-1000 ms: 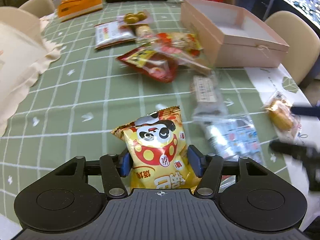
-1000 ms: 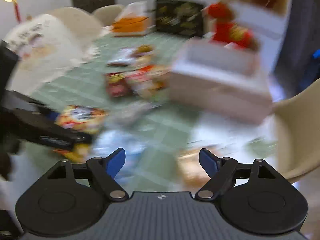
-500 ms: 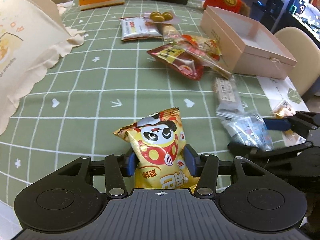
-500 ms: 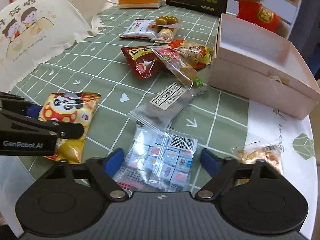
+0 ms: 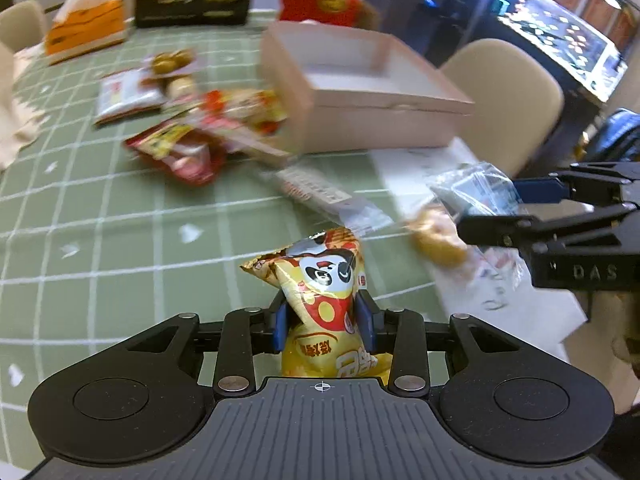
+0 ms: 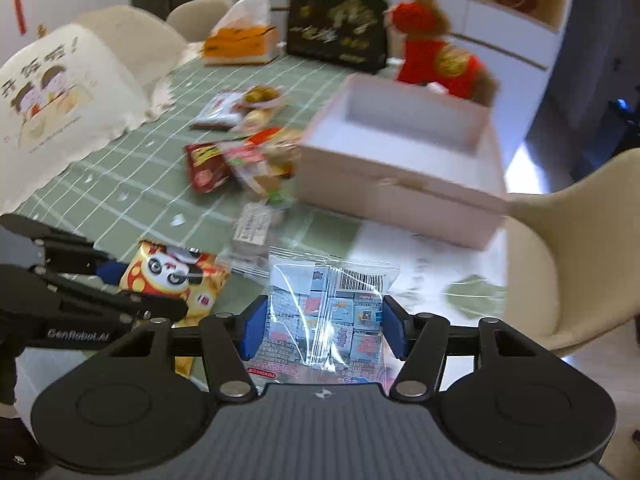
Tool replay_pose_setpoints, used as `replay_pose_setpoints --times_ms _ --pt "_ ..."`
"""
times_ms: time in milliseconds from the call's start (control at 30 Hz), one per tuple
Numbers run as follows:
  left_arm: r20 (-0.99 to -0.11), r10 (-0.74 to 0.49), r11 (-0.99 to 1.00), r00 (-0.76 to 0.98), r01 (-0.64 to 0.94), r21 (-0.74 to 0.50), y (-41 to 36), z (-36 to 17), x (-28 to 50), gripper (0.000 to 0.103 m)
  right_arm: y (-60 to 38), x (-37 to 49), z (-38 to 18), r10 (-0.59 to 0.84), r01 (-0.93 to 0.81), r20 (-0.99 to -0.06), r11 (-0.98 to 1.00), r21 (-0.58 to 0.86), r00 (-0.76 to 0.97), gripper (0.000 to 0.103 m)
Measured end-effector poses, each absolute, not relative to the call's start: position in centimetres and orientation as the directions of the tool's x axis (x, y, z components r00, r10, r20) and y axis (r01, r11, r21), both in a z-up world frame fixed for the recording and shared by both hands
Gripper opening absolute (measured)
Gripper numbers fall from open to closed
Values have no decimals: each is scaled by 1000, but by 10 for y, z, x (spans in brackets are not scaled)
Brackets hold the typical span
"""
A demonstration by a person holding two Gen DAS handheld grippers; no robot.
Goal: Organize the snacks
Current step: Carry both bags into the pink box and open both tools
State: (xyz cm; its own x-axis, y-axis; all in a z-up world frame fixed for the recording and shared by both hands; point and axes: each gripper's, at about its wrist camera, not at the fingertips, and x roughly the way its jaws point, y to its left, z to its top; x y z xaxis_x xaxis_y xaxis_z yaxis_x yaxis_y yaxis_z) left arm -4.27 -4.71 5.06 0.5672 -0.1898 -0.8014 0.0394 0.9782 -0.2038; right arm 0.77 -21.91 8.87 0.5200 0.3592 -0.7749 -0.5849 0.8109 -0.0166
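Yellow panda bag [image 5: 320, 300] — left claw [image 5: 322, 320] clamped

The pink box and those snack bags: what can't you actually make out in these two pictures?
- Pink box: its floor is hidden behind its near wall in both views.
- Snack pile by the box: motion blur, no labels readable.
- Panda bag: its lower end is hidden by the left gripper.
- Clear bag: its bottom edge is hidden by the right gripper.
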Motion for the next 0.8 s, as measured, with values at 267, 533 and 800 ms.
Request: replay_pose_setpoints --times_ms 267,533,800 --pt "-710 -243 967 661 106 -232 -66 90 -36 38 -260 10 97 339 -520 -747 854 -10 571 59" --pt "-627 -263 960 733 133 -248 -58 137 55 38 -274 25 99 341 -479 -730 878 21 593 59" --pt "-616 -180 909 767 -110 -402 -25 112 193 38 -280 28 105 306 -424 -712 906 12 632 59"
